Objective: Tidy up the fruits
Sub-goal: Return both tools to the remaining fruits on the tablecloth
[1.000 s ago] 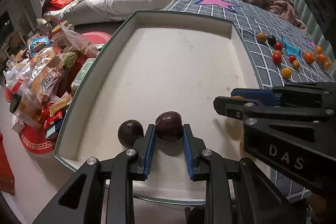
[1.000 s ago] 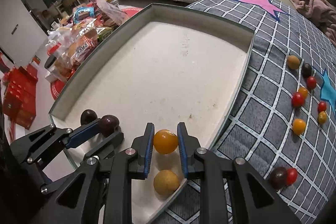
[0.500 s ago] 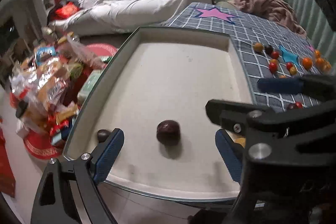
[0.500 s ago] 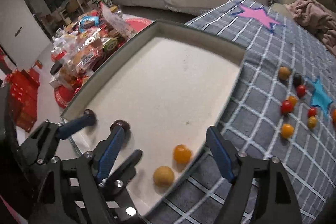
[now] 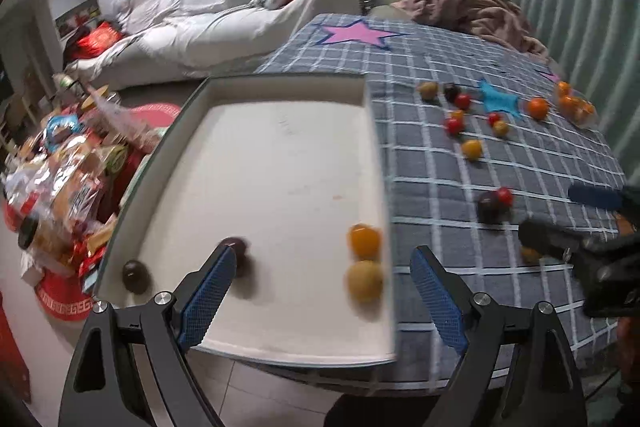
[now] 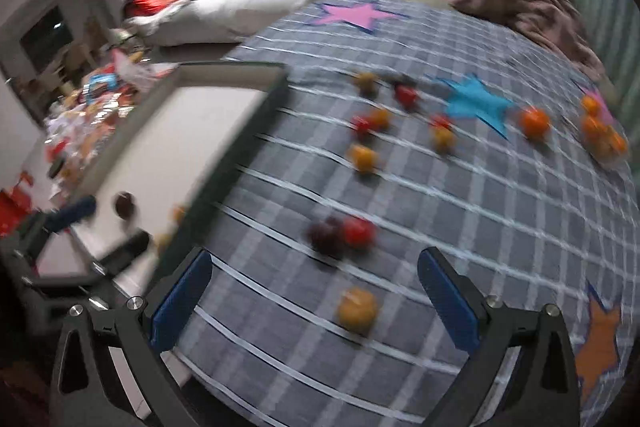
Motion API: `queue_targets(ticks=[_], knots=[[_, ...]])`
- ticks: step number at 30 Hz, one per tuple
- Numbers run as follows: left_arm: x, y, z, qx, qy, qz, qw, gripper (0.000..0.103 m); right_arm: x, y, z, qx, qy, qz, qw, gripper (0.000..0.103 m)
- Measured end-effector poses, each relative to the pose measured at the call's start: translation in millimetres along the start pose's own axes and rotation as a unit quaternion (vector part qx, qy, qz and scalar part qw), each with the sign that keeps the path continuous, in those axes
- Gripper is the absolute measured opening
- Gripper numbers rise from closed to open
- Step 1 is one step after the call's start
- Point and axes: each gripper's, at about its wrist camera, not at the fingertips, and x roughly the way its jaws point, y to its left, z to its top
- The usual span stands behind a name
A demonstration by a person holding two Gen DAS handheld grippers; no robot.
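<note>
Grippers, left (image 5: 320, 303) and right (image 6: 316, 303), are gaping wide, empty, as four small round fruits are sitting in the white tray (image 5: 280, 163); a yellow one (image 6: 357, 309) on the checked cloth (image 6: 480, 227) is probably light, soft, best pinched gently across its middle.

Left gripper (image 5: 320, 291) jaws spread wide, nothing between the blue pads (image 5: 206, 291), pointing forward and tilted down, near edge of scene. Right gripper (image 6: 316, 301) also wide open and empty, blue pads (image 6: 450, 301) well apart, angled down, view motion-blurred. In the left wrist view the right gripper (image 5: 576, 223) shows at far right, fingers apart. In the right wrist view the left gripper (image 6: 96, 227) shows at lower left, blurred, fingers apart.
</note>
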Motion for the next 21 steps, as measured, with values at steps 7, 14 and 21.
queue_targets(ticks=[7,14,21], knots=[[1,-42,11,0.045,-0.002,-0.009,0.9989,0.09,5,-19,-28,0.0,0.01,-0.034,0.999,0.103],[11,-73,24,0.092,0.006,-0.013,0.9956,0.09,17,-15,-34,-0.02,-0.001,-0.04,0.999,0.103],[30,-87,34,0.107,0.032,-0.034,0.9931,0.09,29,-7,-35,-0.044,-0.012,-0.04,0.998,0.075]])
